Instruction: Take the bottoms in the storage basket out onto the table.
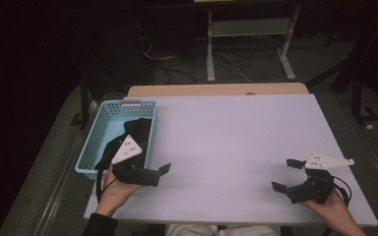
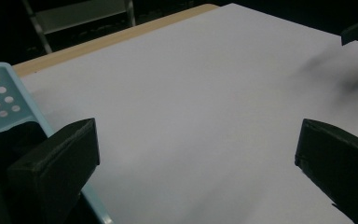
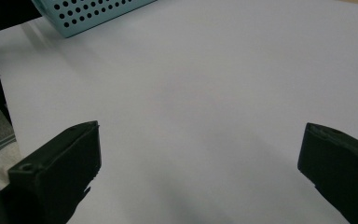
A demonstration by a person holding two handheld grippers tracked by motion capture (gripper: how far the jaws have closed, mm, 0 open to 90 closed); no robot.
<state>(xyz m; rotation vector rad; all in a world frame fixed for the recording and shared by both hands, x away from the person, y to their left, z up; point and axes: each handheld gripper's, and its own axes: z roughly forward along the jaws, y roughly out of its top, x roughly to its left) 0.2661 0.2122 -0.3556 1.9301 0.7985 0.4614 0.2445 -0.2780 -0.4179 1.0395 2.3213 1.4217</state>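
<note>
High view: dark bundle in basket indistinct; both hand-held grippers, left, right, spread apart, empty.

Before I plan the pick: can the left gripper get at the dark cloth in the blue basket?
Probably yes. The left gripper is open beside the blue basket, whose top is open, and nothing covers the dark cloth. It would have to lift over the rim.

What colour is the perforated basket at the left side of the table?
Light blue; the basket shows best in the high view, with something black inside.
</note>
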